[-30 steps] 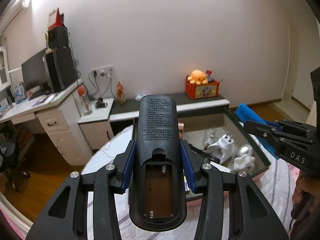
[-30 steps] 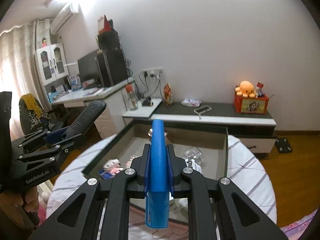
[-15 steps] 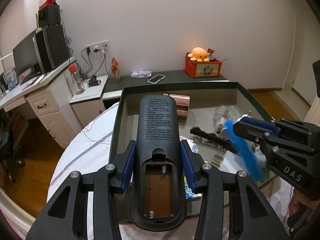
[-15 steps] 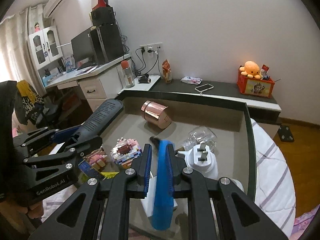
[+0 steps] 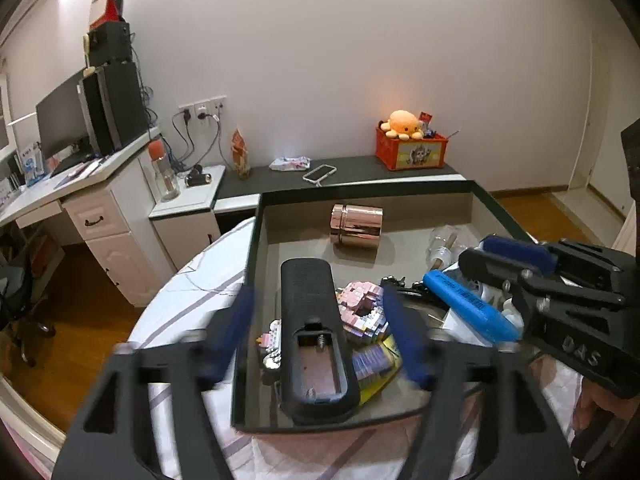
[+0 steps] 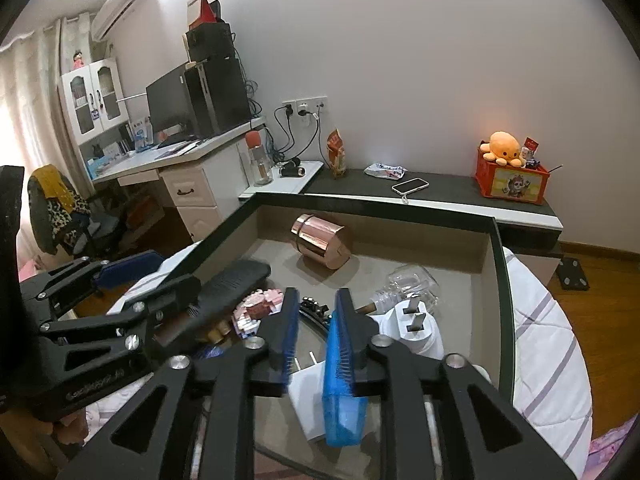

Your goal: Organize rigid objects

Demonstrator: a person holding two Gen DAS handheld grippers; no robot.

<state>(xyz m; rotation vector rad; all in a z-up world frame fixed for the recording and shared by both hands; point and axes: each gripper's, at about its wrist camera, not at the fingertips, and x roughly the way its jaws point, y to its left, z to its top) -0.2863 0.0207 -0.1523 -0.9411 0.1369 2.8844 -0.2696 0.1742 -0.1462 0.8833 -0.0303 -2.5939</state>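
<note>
tongs of both hands have just been opening over the box (image 5: 256, 272): left tongs (image 5: 316, 332) apart around the remote (image 5: 312, 332), right tongs (image 6: 314, 336) apart, blue bar (image 6: 340, 380) leaning on 1 pad. release nearly done; withdrawal remains.

Quilted bed (image 5: 192, 304), dark-rimmed tray (image 5: 250, 280) on it

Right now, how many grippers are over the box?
2. The left gripper straddles the black remote near the box's front left; the right gripper is beside it, with the blue bar against one finger.
</note>
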